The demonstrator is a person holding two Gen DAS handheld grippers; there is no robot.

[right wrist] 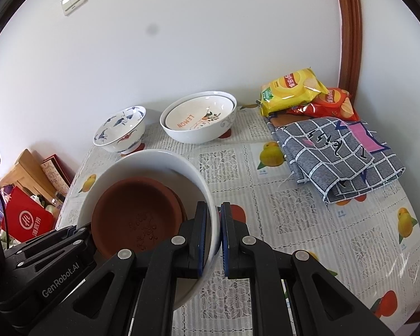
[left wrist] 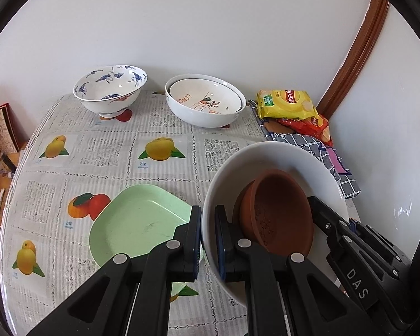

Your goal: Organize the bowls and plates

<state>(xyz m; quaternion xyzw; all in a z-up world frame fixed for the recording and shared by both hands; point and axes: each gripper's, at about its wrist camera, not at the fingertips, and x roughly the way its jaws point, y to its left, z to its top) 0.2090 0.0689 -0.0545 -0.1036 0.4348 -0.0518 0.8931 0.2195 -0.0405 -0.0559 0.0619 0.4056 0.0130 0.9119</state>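
Left tongs (left wrist: 208, 240) and right tongs (right wrist: 213, 240) each clamp opposite sides of one rim, facing inward.

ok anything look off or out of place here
Nothing spilled or broken. The white bowl, gripped on opposite rims by the left gripper and right gripper, tilts, so the brown dish leans inside it.

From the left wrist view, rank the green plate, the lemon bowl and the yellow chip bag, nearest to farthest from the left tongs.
1. Green plate: just left of the left tongs.
2. Lemon bowl: far across the table, near the wall.
3. Yellow chip bag: far right corner; too close to the bowl to call.
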